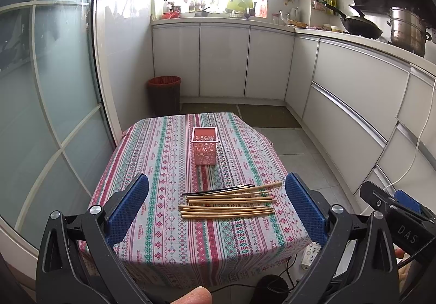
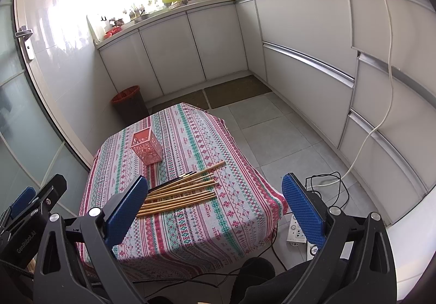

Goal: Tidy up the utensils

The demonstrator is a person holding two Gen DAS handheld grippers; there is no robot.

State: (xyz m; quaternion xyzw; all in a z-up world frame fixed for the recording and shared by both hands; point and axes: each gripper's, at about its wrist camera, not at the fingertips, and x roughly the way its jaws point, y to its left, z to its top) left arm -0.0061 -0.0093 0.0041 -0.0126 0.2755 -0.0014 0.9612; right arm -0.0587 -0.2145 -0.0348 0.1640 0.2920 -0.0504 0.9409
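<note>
Several wooden chopsticks (image 1: 229, 201) (image 2: 179, 192), with a few dark ones at the far side, lie in a loose row on the patterned tablecloth (image 1: 169, 181) (image 2: 231, 195). A pink cut-out holder (image 1: 204, 145) (image 2: 147, 147) stands upright and empty behind them. My left gripper (image 1: 216, 195) hovers open above the near half of the table, its blue pads either side of the chopsticks in view. My right gripper (image 2: 214, 195) is open too, held to the right of the table; its body (image 1: 395, 211) shows at the left wrist view's right edge.
White kitchen cabinets (image 1: 340, 102) run along the back and right. A dark bin (image 1: 164, 94) with a red liner stands past the table's far left corner. A frosted glass door (image 1: 49, 102) is on the left. A power strip (image 2: 297, 227) and cables lie on the floor right of the table.
</note>
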